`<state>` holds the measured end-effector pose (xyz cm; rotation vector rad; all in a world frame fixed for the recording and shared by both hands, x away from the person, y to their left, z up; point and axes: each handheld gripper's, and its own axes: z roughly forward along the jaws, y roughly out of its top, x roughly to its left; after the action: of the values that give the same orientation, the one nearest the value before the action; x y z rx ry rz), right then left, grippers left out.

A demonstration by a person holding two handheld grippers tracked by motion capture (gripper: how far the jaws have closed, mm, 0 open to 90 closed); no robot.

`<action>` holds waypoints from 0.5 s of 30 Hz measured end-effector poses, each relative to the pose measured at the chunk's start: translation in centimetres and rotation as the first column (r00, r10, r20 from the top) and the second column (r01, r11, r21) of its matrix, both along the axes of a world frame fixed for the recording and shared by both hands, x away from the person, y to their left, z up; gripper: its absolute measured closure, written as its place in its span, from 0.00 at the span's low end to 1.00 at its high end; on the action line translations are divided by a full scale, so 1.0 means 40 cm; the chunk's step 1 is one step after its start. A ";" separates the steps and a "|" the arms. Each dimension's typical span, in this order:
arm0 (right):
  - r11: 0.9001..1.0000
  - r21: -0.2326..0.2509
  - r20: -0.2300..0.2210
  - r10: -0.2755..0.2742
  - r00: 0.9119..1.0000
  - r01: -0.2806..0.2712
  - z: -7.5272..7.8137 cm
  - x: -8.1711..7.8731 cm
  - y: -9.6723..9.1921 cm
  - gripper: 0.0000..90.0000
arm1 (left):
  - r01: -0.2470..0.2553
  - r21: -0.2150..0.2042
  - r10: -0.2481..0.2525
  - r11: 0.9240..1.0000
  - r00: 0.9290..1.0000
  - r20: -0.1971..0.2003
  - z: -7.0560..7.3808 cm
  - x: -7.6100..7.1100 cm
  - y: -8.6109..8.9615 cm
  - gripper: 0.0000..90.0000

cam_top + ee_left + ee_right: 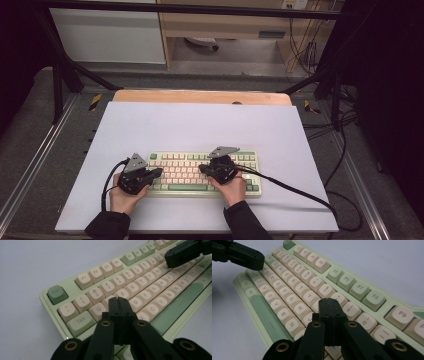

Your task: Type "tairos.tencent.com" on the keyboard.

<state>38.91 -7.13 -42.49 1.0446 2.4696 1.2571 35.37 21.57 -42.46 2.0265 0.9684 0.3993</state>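
Now both grippers, left gripper (119,301) and right gripper (329,302), have fingers pressed fully together, empty, tips over the keyboard (175,170); bare desk (200,125) surrounds it.
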 end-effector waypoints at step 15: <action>0.999 -0.026 0.009 0.035 0.999 -0.035 0.034 -0.028 -0.035 1.00 | 0.003 0.001 -0.003 1.000 1.000 0.001 0.003 -0.001 0.000 1.00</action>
<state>37.80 -8.55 -41.12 0.9915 2.5010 1.2341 35.33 21.57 -42.36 2.0280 0.9643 0.3992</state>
